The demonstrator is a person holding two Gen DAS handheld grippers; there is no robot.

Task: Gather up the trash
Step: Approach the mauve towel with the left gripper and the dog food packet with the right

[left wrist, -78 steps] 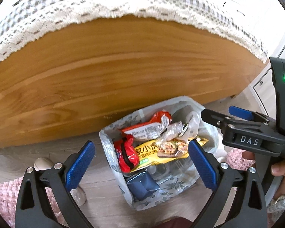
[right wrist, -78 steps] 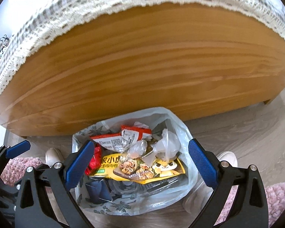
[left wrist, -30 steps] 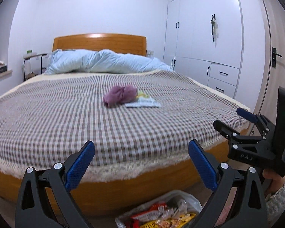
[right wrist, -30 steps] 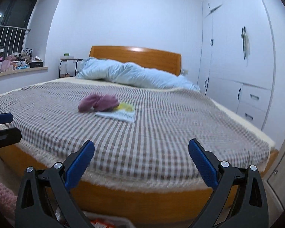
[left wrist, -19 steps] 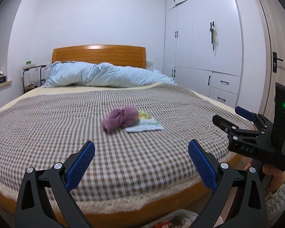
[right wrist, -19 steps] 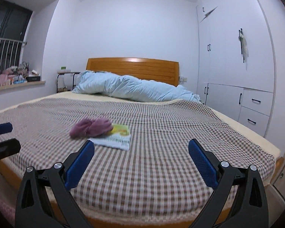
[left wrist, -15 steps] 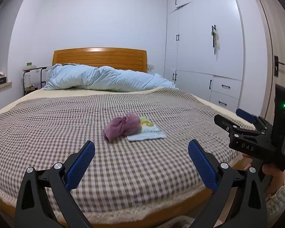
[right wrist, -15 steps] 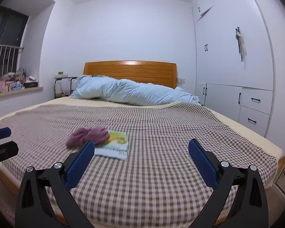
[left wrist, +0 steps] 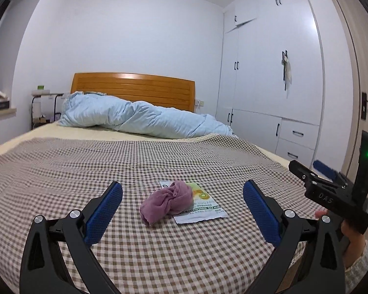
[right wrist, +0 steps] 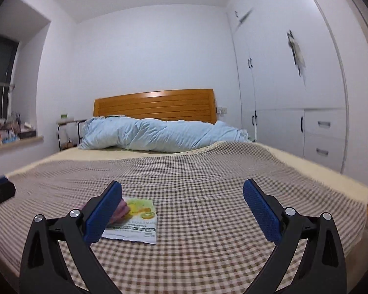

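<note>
Trash: a flat torn wrapper (left wrist: 200,207) with fruit printed on it lies on the bed just below the middle of the left wrist picture, and a crumpled purple cloth (left wrist: 168,202) sits on its left edge, touching it.
Left tongs (left wrist: 182,212): spread wide and empty, hovering over the bedspread with the cloth and wrapper between the two blue pads, though farther off.
Right tongs (right wrist: 182,212): also spread wide and empty; in the right wrist picture the wrapper (right wrist: 135,218) sits lower left of centre, half behind the left pad, and only a sliver of the cloth (right wrist: 121,209) shows past it.
Step in hand: my guess is the approach to the wrapper, with nothing gripped yet.
Doing it well: the wrapper lies flat on soft fabric, so I would come in low at its free right edge, away from the cloth, and close on that edge alone. A pad pushed too deep would likely pinch the bedspread too.
Cloth: whether it counts as trash I cannot tell; lifting the wrapper will probably drag or tip it.
Surface: a brown-and-white checked bedspread (left wrist: 110,161), smooth, with a lace trim at its far edge.
Room: a rolled pale blue duvet (left wrist: 139,120) lies under a wooden headboard (left wrist: 132,87) at mid-frame; white wardrobes (left wrist: 269,78) fill the right side, and a small bedside stand is at left.
</note>
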